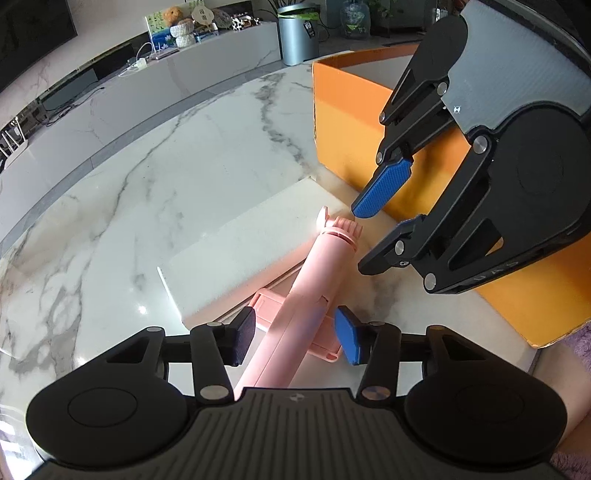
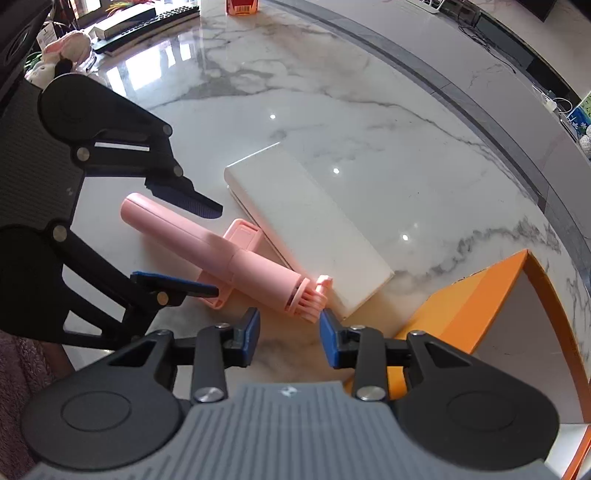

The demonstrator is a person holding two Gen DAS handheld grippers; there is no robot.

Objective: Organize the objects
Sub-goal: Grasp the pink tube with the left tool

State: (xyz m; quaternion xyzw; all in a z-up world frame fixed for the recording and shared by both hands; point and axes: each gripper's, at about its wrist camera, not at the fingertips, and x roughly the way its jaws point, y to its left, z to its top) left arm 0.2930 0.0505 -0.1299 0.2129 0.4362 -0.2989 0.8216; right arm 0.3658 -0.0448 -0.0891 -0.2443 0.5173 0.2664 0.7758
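Straddling the pink plastic selfie stick [image 1: 295, 295] lying on the marble table [image 1: 166, 177] against a flat white box [image 2: 306, 221], left gripper [image 1: 293, 334] half-open, empty; right gripper [image 2: 290, 338] likewise at its head; next, probably close and carry to the orange cardboard box [image 2: 476, 299].

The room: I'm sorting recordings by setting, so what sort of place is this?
Most likely a home living room. A long low media console runs along the wall beyond the marble table, with plush toys and ornaments on top, and a potted plant at its end.
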